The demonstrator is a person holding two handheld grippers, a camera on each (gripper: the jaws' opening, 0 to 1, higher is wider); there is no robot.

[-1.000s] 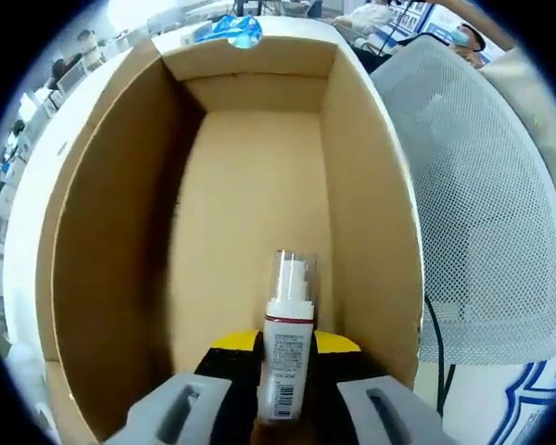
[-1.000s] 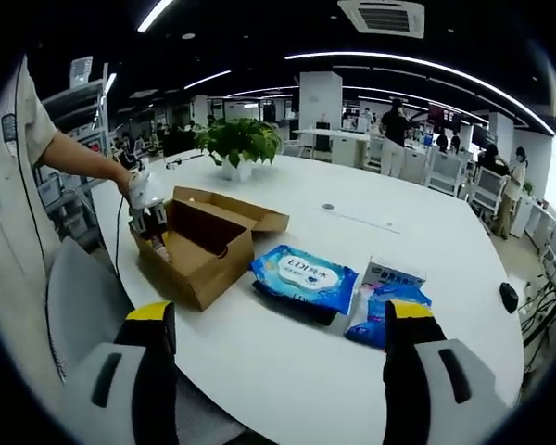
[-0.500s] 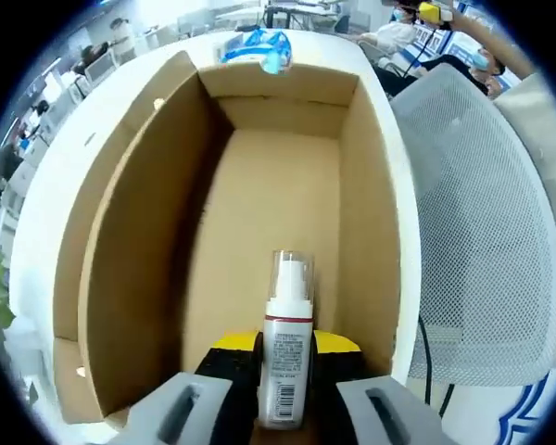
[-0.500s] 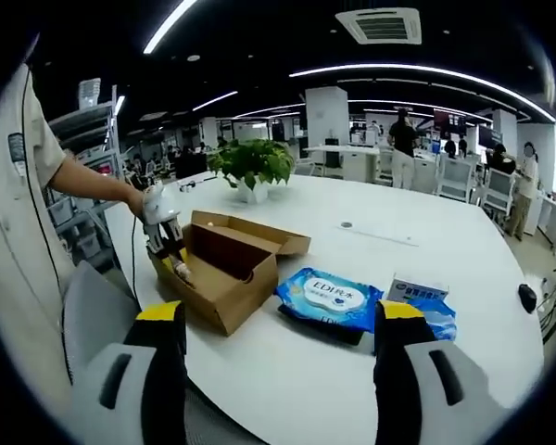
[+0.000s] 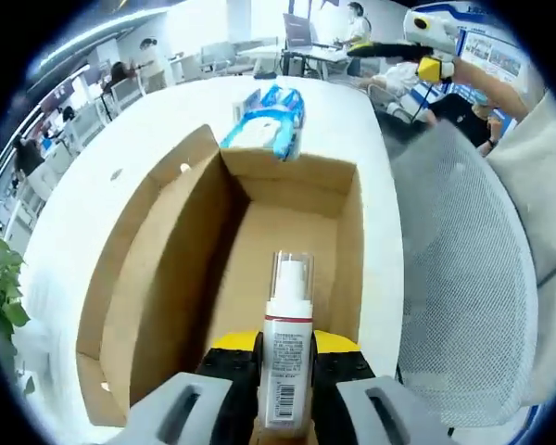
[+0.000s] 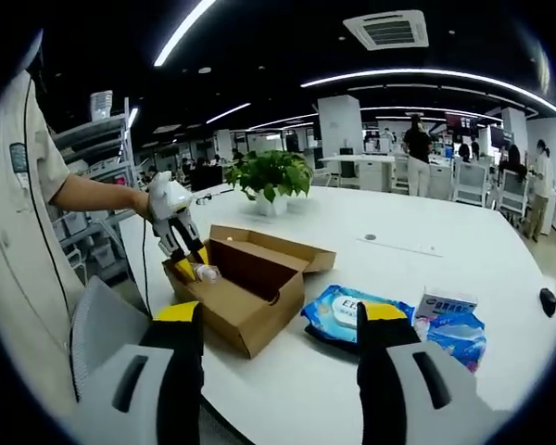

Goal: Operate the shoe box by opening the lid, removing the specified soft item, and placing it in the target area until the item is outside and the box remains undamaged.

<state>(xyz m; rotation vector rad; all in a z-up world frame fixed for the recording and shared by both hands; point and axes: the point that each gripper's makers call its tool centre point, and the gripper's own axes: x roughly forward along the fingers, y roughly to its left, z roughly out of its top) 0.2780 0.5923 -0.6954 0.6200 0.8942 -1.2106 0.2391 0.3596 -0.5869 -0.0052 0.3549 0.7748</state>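
An open brown cardboard shoe box (image 5: 167, 278) lies on the white table, empty inside. Above its near end my left gripper (image 5: 285, 350) is shut on a white spray bottle (image 5: 287, 352) with a clear cap, a red band and a barcode. In the right gripper view the same box (image 6: 250, 301) sits near the table's left edge, its lid (image 6: 283, 248) folded back. There the left gripper (image 6: 179, 232) hangs over the box's left end with the bottle (image 6: 205, 272) at its tips. My right gripper (image 6: 278, 366) is open and holds nothing, well short of the box.
A blue wipes pack (image 6: 352, 313), a small white box (image 6: 447, 302) and another blue pack (image 6: 459, 330) lie right of the shoe box. A potted plant (image 6: 273, 176) stands behind. A grey mesh chair (image 5: 463, 278) is beside the table's edge. A person's arm (image 6: 93, 193) holds the left gripper.
My left gripper has risen with the bottle, so the box floor is farther below and the whole box shows. The right gripper view has drifted slightly; its jaws stay open.
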